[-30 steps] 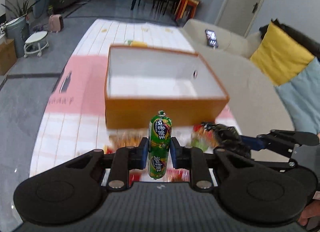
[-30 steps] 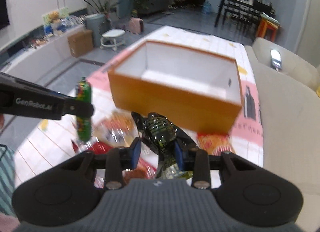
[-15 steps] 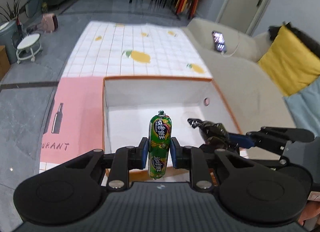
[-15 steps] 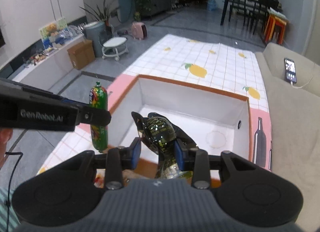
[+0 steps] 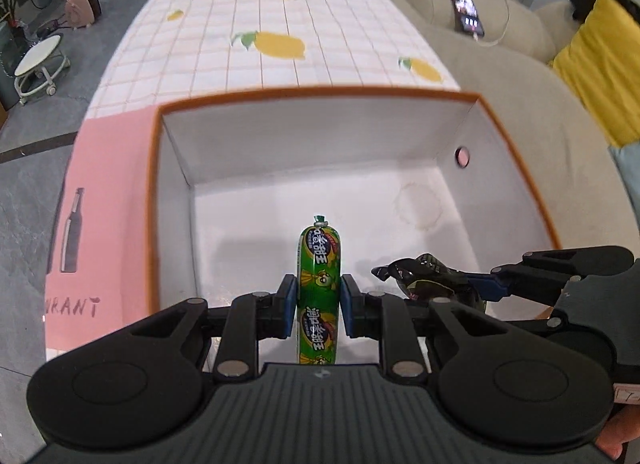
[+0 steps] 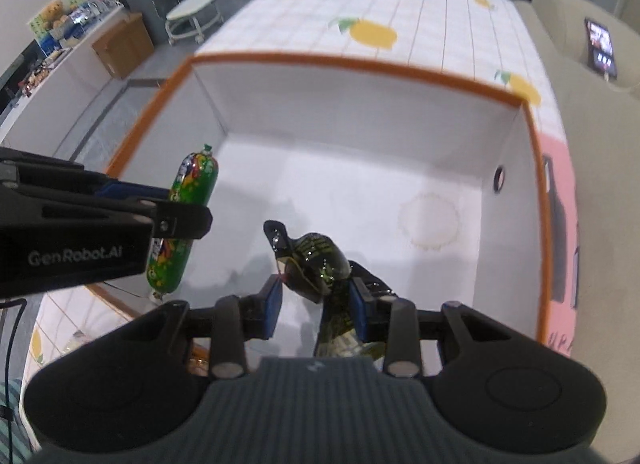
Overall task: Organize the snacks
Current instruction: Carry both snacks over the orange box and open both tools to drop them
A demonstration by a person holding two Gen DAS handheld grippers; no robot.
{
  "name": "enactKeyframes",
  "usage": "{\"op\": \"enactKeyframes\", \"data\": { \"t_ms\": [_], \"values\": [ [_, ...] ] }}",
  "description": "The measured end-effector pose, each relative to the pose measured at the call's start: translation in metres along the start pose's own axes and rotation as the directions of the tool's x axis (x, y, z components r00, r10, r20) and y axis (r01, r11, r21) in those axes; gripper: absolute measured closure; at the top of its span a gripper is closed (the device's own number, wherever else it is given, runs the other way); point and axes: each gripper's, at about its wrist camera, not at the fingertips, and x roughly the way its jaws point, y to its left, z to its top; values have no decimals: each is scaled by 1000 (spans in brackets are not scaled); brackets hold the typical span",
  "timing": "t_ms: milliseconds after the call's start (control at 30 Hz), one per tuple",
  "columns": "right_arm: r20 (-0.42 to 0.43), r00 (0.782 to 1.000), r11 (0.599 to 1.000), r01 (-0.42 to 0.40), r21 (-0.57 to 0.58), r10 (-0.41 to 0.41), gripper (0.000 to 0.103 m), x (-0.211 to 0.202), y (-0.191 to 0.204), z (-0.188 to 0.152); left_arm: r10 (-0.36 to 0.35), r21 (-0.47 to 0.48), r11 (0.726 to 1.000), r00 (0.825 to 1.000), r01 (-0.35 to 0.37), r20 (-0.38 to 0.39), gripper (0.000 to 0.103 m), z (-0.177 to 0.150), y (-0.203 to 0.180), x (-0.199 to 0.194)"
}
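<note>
The left gripper (image 5: pixel 319 306) is clamping a green sausage stick (image 5: pixel 319 296) at its middle, blue pads pressing both sides. The stick is standing upright between the fingers, a glossy green tube with yellow and red print and a crimped knot at its top end. It is hanging over the near left part of the orange box (image 5: pixel 516 167), above the floor of the box and not touching it.

The right gripper (image 6: pixel 316 304) is pinching a dark snack packet (image 6: pixel 316 260), a shiny black-green wrapper with a twisted tail sticking up to the left. The packet is pressing against the right pad; on the left pad only its lower edge is meeting the blue tip. It is hovering over the near middle of the box, just beside the sausage stick, and the two are not touching.

The box is showing an orange rim and white inner walls, with a small round hole in its right wall and a faint ring mark on the floor towards the right. The inside is holding nothing but the shadows of the two grippers, so the whole far half and right side are lying open.

The box is sitting on a tablecloth (image 5: pixel 280 63) printed with lemons and a pink panel, which is running on past the far edge of the box. A beige sofa (image 5: pixel 520 75) is lying along the right edge of the table, with a phone (image 5: pixel 466 13) resting on it.
</note>
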Motion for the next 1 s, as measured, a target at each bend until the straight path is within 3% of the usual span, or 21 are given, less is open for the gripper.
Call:
{"op": "enactKeyframes", "data": {
  "t_ms": [233, 433, 567, 767, 1000],
  "values": [
    [-55, 998, 999, -18, 41, 20, 70, 24, -4, -3, 22, 22, 1000, 998, -21, -51, 78, -8, 1, 23],
    [-54, 998, 999, -17, 46, 19, 68, 20, -6, -2, 24, 30, 999, 997, -21, -74, 78, -11, 0, 26],
    [-39, 999, 999, -3, 39, 5, 60, 12, -3, 1, 31, 29, 999, 998, -29, -58, 64, -11, -2, 18],
    [17, 999, 999, 39, 19, -39, 51, -16, 4, -6, 38, 38, 999, 999, -38, 5, 56, -16, -8, -13],
    [187, 978, 996, 86, 16, -88, 41, -81, 15, -26, 53, 38, 997, 986, -60, 161, 53, -31, -15, -78]
  ]
}}
